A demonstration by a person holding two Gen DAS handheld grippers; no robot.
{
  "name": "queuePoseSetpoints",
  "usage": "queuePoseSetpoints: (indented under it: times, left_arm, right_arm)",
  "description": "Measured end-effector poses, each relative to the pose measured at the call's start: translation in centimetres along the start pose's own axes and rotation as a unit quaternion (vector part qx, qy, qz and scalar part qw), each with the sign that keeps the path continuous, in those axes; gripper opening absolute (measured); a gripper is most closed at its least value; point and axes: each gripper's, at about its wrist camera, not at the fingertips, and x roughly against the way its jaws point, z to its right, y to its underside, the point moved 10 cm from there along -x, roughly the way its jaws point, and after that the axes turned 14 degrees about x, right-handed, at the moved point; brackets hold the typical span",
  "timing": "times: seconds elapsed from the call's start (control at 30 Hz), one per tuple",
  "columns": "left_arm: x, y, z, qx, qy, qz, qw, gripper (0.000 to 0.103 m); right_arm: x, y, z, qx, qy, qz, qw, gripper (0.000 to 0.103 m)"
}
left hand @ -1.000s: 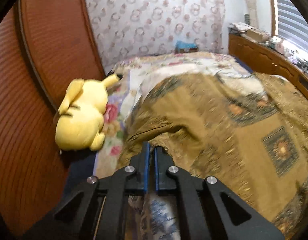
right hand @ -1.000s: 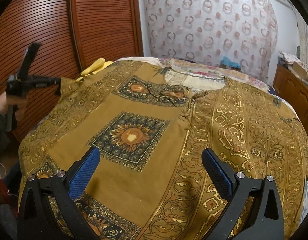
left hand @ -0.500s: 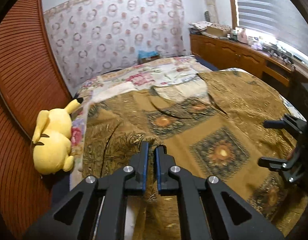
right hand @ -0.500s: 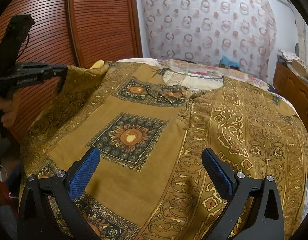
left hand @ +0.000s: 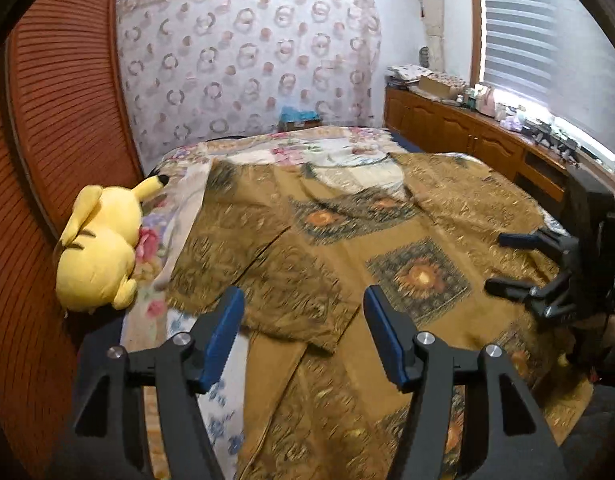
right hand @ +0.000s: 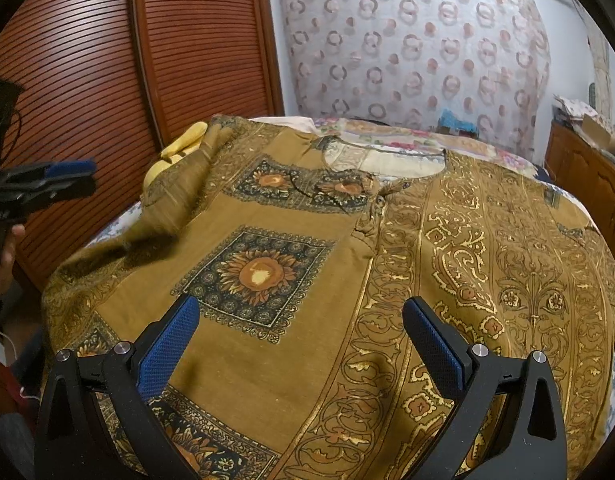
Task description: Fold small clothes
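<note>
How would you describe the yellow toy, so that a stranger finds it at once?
Look at the bed with the brown patterned garment spread over it. At the bed's edge beside the reddish slatted door lies a plush toy: the only plain bright yellow thing, with a black-tipped ear.

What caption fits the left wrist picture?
Left gripper opening above the brown patterned garment on the bed, yellow plush toy beside it.

no text, label, brand, number or sign is showing legibly in either view. the garment [right hand: 347, 280] at the centre of the frame is carrying only sunflower and scroll patterns, and the curtain [right hand: 407, 48] in the upper right only ring motifs. the boxes on the cabinet [left hand: 447, 120] at the right of the left wrist view are looking too small and blurred to read.
</note>
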Motion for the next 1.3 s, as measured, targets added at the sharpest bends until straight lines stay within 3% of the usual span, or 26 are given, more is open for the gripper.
queuePoseSetpoints:
  times: [0.17, 0.33, 0.53, 0.67, 0.83, 1.03, 1.2, 1.27, 1.3]
  left_arm:
    - [-0.7, 2.1, -3.0, 0.026, -0.033, -0.014, 0.999, 0.062]
    - [-0.4, 3.1, -5.5, 0.066, -0.039, -0.006, 0.997, 0.062]
    - [1.3, 2.8, -7.9, 0.097, -0.065, 0.03, 0.9927, 0.062]
    - [2.1, 3.0, -9.5, 0.109, -0.079, 0.041, 0.99, 0.062]
    - [2.8, 3.6, -11.0, 0.122, -0.087, 0.042, 0.9879, 0.062]
    - [3.5, 4.3, -12.2, 0.129, -0.097, 0.045, 0.9858, 0.062]
    - [3.4, 4.8, -12.7, 0.135, -0.098, 0.043, 0.985, 0.062]
    - [3.2, 5.0, -12.7, 0.136, -0.098, 0.04, 0.985, 0.062]
    - [3.2, 5.1, -12.5, 0.136, -0.098, 0.04, 0.9851, 0.062]
  right_arm:
    - [0.1, -0.1, 0.0, 0.0, 0.0, 0.002, 1.0, 0.103]
    - [-0.5, -0.6, -1.0, 0.012, -0.031, -0.006, 0.999, 0.101]
    - [-1.4, -5.5, -5.3, 0.066, -0.085, 0.014, 0.994, 0.096]
    - [-4.2, -8.8, -9.4, 0.112, -0.121, 0.016, 0.986, 0.091]
    - [-9.3, -10.7, -14.5, 0.129, -0.19, -0.019, 0.973, 0.066]
    - [-14.6, -11.4, -18.4, 0.159, -0.207, -0.066, 0.963, 0.053]
    - [-17.2, -10.0, -19.9, 0.217, -0.163, -0.092, 0.958, 0.051]
    - [-17.6, -10.1, -19.9, 0.221, -0.151, -0.094, 0.959, 0.042]
    - [-17.6, -10.3, -19.8, 0.222, -0.143, -0.096, 0.96, 0.031]
